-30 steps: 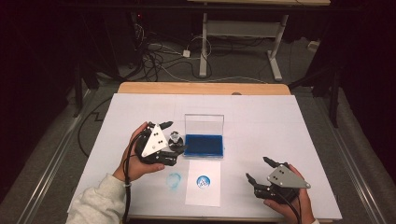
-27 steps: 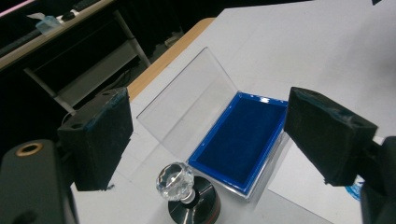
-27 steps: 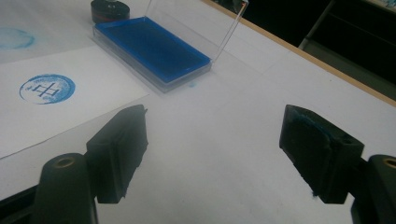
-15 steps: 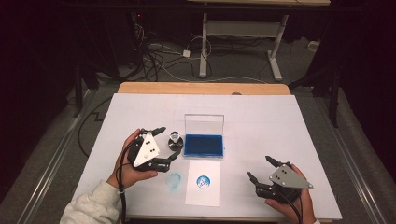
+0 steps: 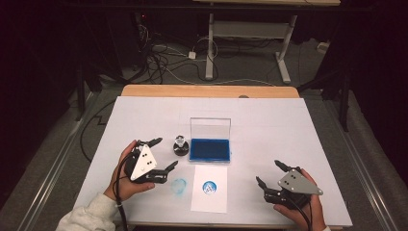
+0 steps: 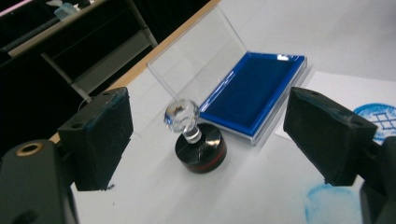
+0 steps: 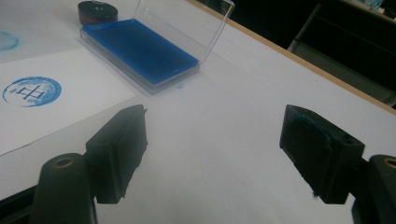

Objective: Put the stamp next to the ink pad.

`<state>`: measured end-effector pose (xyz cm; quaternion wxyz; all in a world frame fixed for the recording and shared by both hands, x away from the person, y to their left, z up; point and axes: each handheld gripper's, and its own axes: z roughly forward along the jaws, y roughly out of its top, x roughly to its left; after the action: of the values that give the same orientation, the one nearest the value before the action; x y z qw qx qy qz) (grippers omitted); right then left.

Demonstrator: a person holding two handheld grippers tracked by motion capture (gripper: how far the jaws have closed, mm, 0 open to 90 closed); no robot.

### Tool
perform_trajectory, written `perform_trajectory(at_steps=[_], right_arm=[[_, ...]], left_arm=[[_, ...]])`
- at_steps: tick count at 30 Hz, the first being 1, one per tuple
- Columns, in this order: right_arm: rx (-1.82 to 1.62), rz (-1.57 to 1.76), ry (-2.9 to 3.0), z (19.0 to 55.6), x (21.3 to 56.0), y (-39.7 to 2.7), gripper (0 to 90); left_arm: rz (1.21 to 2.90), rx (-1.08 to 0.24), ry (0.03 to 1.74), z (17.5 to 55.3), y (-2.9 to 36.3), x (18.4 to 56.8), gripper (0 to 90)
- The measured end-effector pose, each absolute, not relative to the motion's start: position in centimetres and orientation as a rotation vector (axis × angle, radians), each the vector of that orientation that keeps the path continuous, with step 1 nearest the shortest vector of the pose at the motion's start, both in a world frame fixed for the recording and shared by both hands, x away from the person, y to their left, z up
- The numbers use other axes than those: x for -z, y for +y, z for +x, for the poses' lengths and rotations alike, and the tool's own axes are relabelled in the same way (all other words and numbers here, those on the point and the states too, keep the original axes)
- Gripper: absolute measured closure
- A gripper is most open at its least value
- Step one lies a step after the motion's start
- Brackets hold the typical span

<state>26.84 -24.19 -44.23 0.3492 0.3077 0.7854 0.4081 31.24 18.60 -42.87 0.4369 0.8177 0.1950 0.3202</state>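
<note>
Hovering with jaws spread and empty, the left gripper (image 6: 205, 135) faces the stamp (image 6: 198, 140), which stands upright dead ahead between its pads, touching neither. The ink pad (image 6: 254, 93) lies just beyond. The right gripper (image 5: 276, 179), also spread, sits well apart. The stamp's face stays hidden underneath.

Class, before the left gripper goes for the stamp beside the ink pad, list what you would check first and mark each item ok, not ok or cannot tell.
1. Left gripper jaws open: ok.
2. Stamp upright, clear knob up: ok.
3. Stamp centred between the jaws: ok.
4. Stamp apart from the ink pad: cannot tell, very close.
5. Ink pad lid raised: ok.
6. Right gripper open and away from the paper: ok.
</note>
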Motion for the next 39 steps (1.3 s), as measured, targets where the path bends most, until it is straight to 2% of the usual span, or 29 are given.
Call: perform_trajectory(at_steps=[30,39], right_arm=[[-1.049,0.821,2.028,26.9,44.4,-24.7,23.0],[-1.047,0.818,2.038,26.9,44.6,-24.7,23.0]], left_arm=[[2.112,-0.734,0.62,28.3,22.9,46.8,15.3],[2.144,-0.72,0.631,28.1,23.0,47.3,15.3]])
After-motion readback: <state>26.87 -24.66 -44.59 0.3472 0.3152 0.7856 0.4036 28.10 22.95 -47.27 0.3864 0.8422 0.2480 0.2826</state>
